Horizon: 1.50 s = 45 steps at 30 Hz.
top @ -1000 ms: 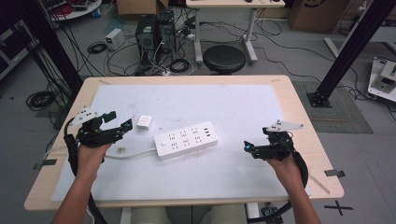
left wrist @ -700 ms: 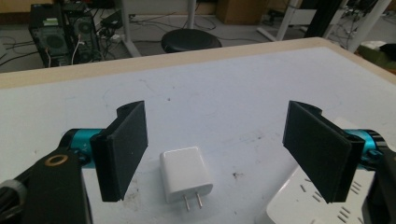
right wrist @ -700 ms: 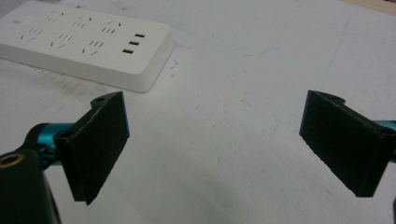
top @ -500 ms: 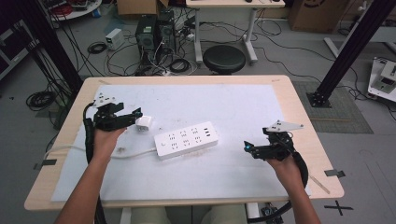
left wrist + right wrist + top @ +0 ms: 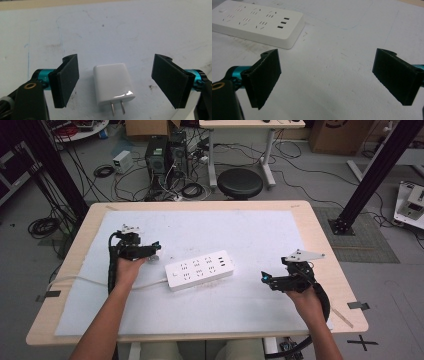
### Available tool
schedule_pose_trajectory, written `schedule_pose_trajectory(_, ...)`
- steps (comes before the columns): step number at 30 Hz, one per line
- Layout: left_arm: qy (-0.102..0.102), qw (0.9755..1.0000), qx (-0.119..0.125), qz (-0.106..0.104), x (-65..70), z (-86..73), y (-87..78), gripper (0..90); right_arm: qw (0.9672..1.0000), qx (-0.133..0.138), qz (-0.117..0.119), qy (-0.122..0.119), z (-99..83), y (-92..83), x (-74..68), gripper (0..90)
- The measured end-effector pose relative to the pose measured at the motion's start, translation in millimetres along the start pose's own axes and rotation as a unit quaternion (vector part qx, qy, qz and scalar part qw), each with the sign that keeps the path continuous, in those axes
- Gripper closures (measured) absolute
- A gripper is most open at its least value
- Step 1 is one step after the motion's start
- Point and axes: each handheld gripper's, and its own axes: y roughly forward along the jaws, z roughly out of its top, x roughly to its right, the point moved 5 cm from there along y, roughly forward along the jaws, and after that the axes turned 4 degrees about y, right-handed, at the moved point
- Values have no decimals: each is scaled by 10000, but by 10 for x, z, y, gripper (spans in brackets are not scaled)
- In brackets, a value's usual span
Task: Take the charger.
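Observation:
A small white plug adapter [image 5: 113,83] lies flat on the white mat, its two metal prongs pointing back at the camera of the left gripper view. My left gripper [image 5: 116,68] straddles it, open, and there is a gap between each black pad and the adapter's sides. From above, the left gripper [image 5: 156,248] sits just left of the white power strip [image 5: 200,269]. My right gripper [image 5: 265,279] hovers open to the right of the strip with nothing between its pads [image 5: 265,75]. The strip's near end [image 5: 257,22] lies ahead and to the left in the right gripper view.
The white mat [image 5: 250,235] covers most of the wooden table [image 5: 325,235]. The strip's white cable [image 5: 75,280] runs left to the table edge. Beyond the far edge stand a black stool [image 5: 240,182] and computer cases [image 5: 167,157] among cables.
My left gripper has moved right and down from the table's left side until its open jaws frame the adapter. The right gripper and the power strip have stayed put.

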Motion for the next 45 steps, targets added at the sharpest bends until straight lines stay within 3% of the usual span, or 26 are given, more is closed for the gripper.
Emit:
schedule_pose_trajectory(3,-39,9998,-193,20,-8,-114,89,220,10000,4,29,30,-9,0,1,82)
schedule_pose_trajectory(10,86,9993,-366,68,5,-157,173,221,10000,13,69,39,-41,23,15,82)
schedule_pose_trajectory(20,71,9975,-693,152,-8,-255,293,222,9999,-16,100,107,-64,37,17,82)
schedule_pose_trajectory(31,108,9966,-815,68,21,-298,332,301,9999,-40,135,89,-68,40,12,82)
schedule_pose_trajectory(35,104,9965,-822,66,29,-300,330,317,9999,-39,132,80,-70,37,16,82)
schedule_pose_trajectory(37,121,9966,-811,38,28,-298,319,392,9999,-50,139,91,-82,41,22,82)
schedule_pose_trajectory(45,75,9971,-748,91,25,-312,291,422,9998,-52,131,114,-115,35,37,82)
